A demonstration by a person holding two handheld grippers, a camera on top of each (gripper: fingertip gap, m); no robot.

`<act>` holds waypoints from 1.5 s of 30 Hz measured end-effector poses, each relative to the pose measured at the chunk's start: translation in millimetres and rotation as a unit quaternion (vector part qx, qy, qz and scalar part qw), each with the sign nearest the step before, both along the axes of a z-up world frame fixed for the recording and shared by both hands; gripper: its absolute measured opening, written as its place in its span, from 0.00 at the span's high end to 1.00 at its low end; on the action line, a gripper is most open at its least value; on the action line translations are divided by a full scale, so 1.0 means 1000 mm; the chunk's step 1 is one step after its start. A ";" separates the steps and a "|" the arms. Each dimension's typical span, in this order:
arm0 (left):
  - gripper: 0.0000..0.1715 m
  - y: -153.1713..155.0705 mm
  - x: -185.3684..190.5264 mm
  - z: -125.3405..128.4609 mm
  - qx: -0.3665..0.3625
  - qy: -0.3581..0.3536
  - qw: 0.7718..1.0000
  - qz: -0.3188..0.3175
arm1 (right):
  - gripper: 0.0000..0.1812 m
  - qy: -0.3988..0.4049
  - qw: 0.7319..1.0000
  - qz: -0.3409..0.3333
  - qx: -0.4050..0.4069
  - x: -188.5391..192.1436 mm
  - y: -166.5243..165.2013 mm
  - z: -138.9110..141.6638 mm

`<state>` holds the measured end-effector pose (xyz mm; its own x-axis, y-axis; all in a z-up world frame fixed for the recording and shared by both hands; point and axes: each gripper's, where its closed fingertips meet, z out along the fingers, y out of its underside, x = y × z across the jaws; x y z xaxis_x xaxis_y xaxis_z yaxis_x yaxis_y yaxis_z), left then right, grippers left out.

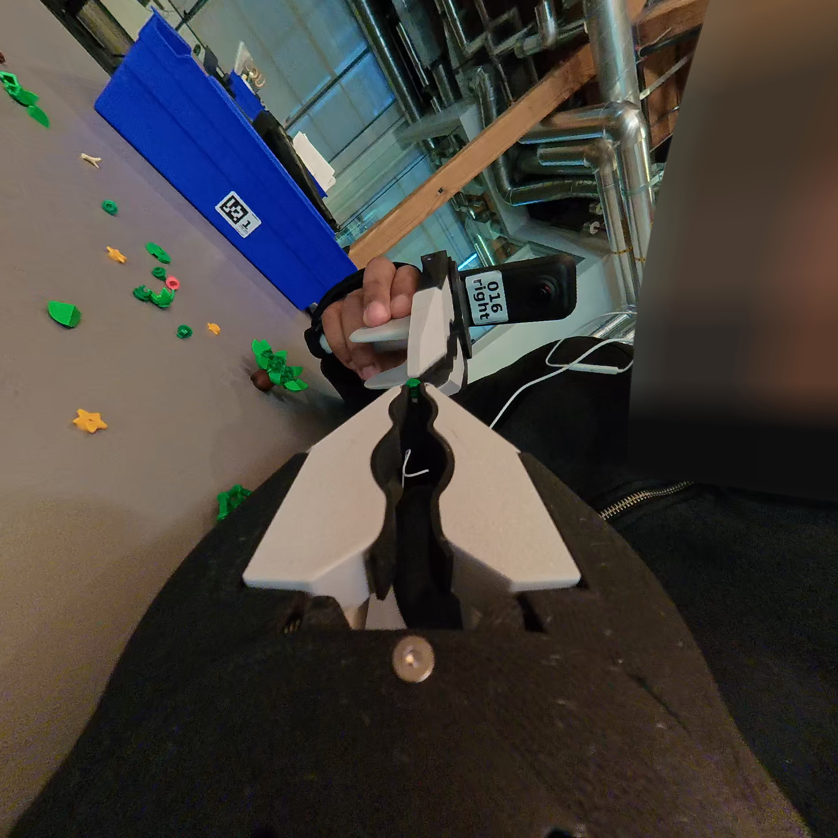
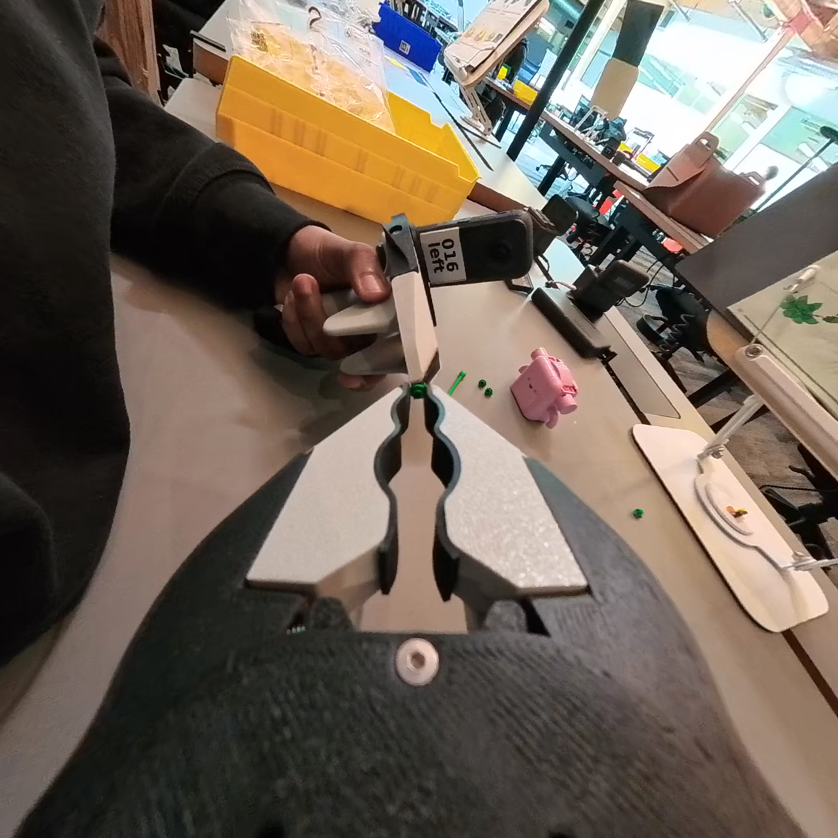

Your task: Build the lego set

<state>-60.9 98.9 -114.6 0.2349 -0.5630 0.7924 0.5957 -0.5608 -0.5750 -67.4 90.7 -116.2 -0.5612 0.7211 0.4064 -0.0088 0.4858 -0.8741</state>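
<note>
Right wrist view: grey table (image 2: 204,408) bears yellow bin (image 2: 344,154), pink figure (image 2: 544,387).

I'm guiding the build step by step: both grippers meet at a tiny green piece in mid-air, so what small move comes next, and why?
Probably press the two tips gently together along their shared line. The left gripper is shut on a small green piece, and the right gripper pinches a green piece too; the tips meet above the table, so the parts look lined up for joining.
</note>
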 end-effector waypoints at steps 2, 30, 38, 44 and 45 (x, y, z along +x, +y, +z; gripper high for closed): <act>1.00 0.000 0.000 0.000 0.000 -0.001 1.000 -0.001 | 0.98 -0.001 1.000 0.001 -0.001 0.000 0.000 0.000; 1.00 0.000 0.001 0.001 0.006 0.002 1.000 0.004 | 0.97 -0.003 1.000 -0.002 0.002 0.001 0.002 0.000; 1.00 0.000 0.000 0.001 0.006 0.002 1.000 0.006 | 0.97 -0.006 1.000 -0.002 0.010 0.001 0.001 -0.002; 1.00 0.000 0.003 0.000 0.004 0.004 1.000 0.001 | 0.97 -0.005 1.000 -0.002 0.013 0.001 0.001 -0.002; 1.00 0.000 0.003 0.000 0.005 0.006 1.000 0.001 | 0.97 -0.004 1.000 -0.001 0.013 0.001 0.001 -0.002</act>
